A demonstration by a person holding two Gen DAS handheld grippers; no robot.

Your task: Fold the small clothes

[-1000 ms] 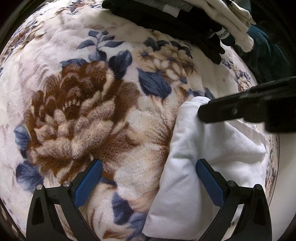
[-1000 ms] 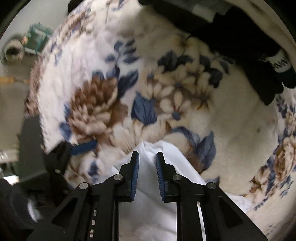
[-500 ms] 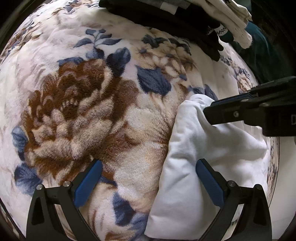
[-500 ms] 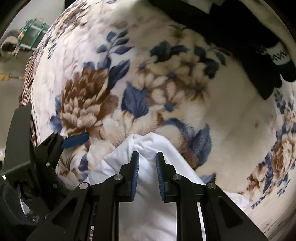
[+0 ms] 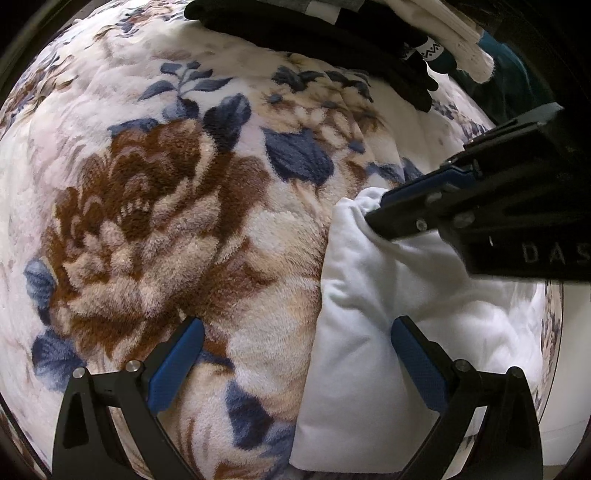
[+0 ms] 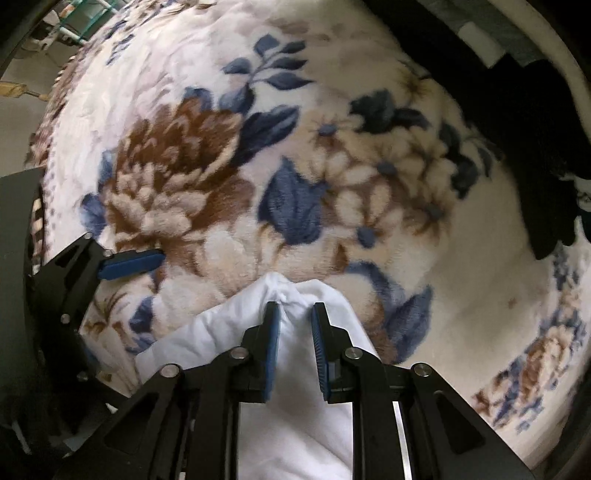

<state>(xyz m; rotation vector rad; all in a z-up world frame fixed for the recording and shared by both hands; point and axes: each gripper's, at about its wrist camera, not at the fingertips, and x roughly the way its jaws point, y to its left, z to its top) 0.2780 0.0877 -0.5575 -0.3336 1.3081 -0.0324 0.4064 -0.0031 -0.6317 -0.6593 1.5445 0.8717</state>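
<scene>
A folded white garment (image 5: 369, 332) lies on a floral fleece blanket (image 5: 166, 221). My left gripper (image 5: 295, 354) is open, its right finger resting on the garment's near part and its left finger over bare blanket. My right gripper (image 6: 294, 314) is narrowly closed on a bunched far corner of the white garment (image 6: 284, 291); it also shows in the left wrist view (image 5: 384, 218), coming in from the right with its tip on that corner. The left gripper shows at the left of the right wrist view (image 6: 125, 264).
A pile of dark and cream clothes (image 5: 351, 33) lies at the blanket's far edge, also in the right wrist view (image 6: 535, 155). A teal cloth (image 5: 509, 81) sits at the far right. Floor and a green rack (image 6: 74, 29) lie beyond the blanket's left edge.
My right gripper has pushed forward and left with the garment's corner, which now bunches between its fingers. My left gripper has stayed open in about the same place.
</scene>
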